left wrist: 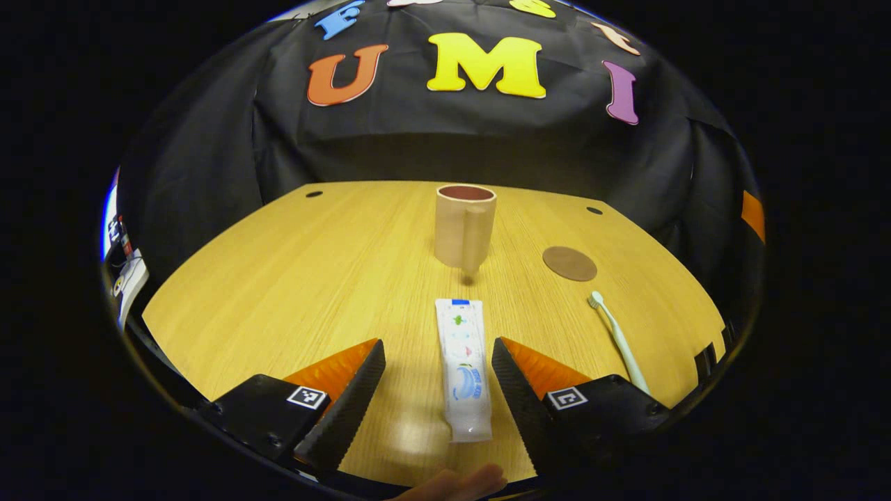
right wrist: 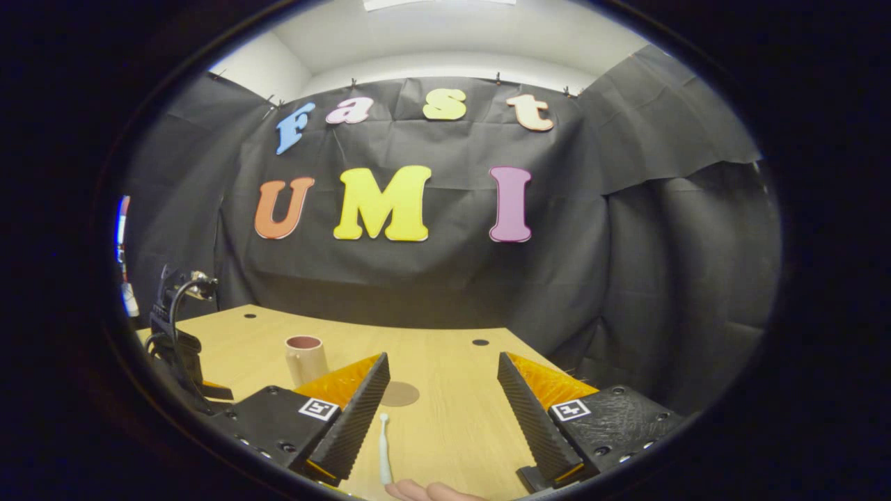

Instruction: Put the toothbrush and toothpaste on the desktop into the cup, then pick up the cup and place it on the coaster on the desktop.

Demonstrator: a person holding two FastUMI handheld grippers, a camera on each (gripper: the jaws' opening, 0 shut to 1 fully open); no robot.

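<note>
1. One toothpaste (left wrist: 463, 369) tube lies flat on the bench (left wrist: 292, 278), between the spread fingers of the left gripper (left wrist: 438, 390), untouched.
2. Beyond it the cup (left wrist: 464, 226) stands upright; the coaster (left wrist: 569, 264) and toothbrush (left wrist: 618, 337) lie to its right.
3. Right gripper (right wrist: 443, 410) hangs spread above the toothbrush.

Toothpaste (left wrist: 464, 369), toothbrush (left wrist: 618, 339) lie flat; cup (left wrist: 464, 226) upright beside coaster (left wrist: 569, 264).
</note>
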